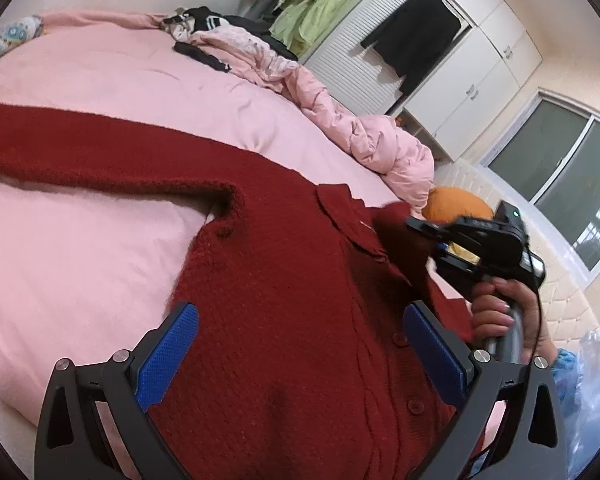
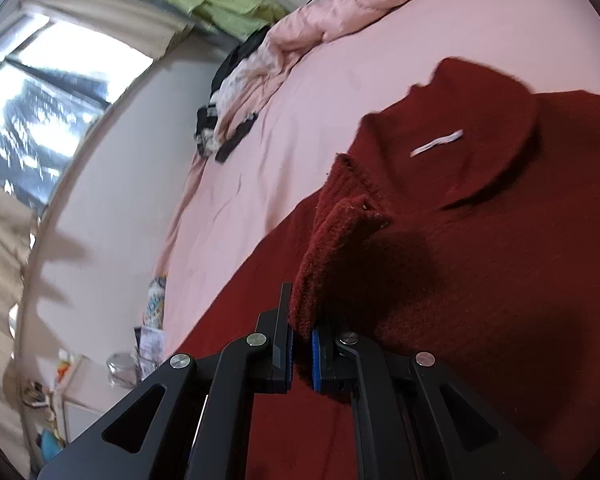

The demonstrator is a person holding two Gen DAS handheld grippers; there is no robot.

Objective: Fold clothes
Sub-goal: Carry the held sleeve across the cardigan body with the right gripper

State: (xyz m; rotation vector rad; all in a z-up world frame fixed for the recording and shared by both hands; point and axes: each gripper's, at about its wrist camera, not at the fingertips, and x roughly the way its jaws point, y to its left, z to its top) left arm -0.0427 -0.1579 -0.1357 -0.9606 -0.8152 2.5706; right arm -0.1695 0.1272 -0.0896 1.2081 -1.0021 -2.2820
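Right gripper (image 2: 300, 344) pinches a fold of the red cardigan (image 1: 284, 280) on the pink bed (image 1: 100, 92); left gripper (image 1: 300, 356) hovers wide apart above it.

**Knit, cotton and matt plastic**

The red cardigan (image 1: 284, 280) is coarse, fuzzy knit wool with matt buttons. Under it the pink bed sheet (image 1: 100, 80) looks smooth, soft cloth. The left tool (image 1: 300, 360) has matt black plastic arms, shiny metal rivets and blue textured rubbery pads (image 1: 168, 356). Beyond the left tool, the pink jacket (image 1: 380, 140) is puffy with a slight sheen.
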